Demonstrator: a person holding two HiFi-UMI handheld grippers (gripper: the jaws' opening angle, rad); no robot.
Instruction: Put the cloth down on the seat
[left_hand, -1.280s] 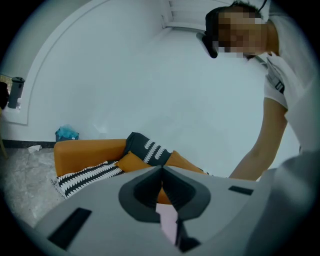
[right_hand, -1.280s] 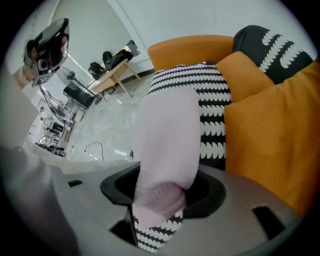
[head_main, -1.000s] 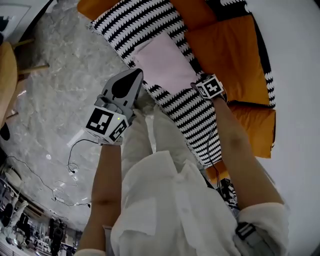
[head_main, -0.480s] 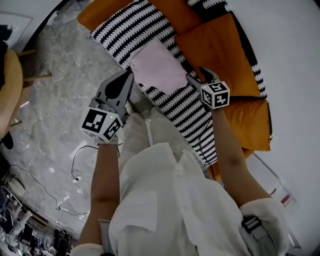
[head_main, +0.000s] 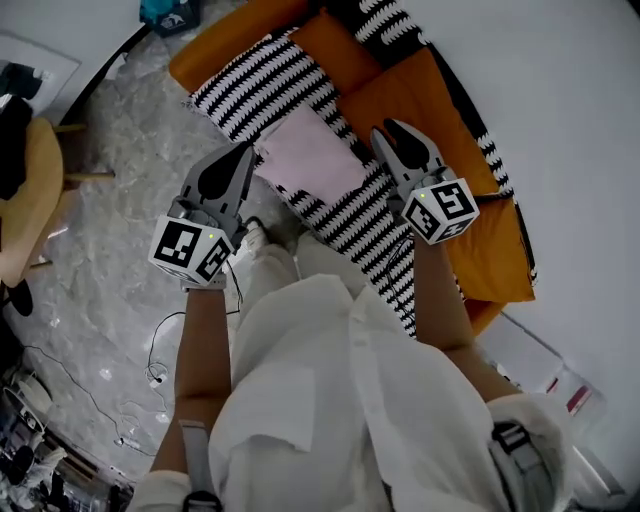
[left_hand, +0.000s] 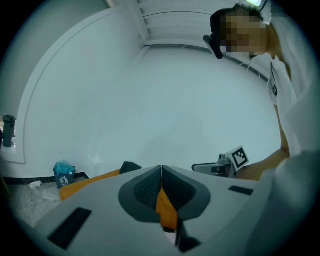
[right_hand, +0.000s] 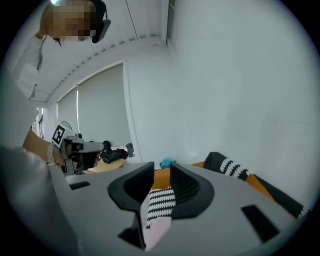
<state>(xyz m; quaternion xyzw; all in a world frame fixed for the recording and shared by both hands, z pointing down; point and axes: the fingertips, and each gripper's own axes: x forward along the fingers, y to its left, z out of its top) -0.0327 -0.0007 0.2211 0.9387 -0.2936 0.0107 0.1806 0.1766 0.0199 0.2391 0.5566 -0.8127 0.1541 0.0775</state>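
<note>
A pale pink cloth (head_main: 310, 155) lies flat on the black-and-white striped seat cushion (head_main: 250, 70). My left gripper (head_main: 243, 152) hovers just off the cloth's left edge, its jaws shut with nothing between them (left_hand: 161, 169). Lifted off the cloth's right side, over the orange cushion (head_main: 420, 95), my right gripper (head_main: 395, 130) has its jaws closing with a narrow gap left and nothing held. In the right gripper view, that gap (right_hand: 161, 167) shows the striped cushion (right_hand: 161, 200) and the pink cloth (right_hand: 159, 227) below.
The seat stands on a grey marble floor (head_main: 120, 130) with thin cables (head_main: 150, 350) lying on it. A wooden chair (head_main: 25, 190) is at the left and a teal bin (head_main: 170, 12) beyond the seat. A white wall (head_main: 560, 120) runs along the right.
The right gripper has lifted off the cloth's right edge and moved up and right, its jaws narrower. The cloth stays flat on the seat. The left gripper has barely shifted.
</note>
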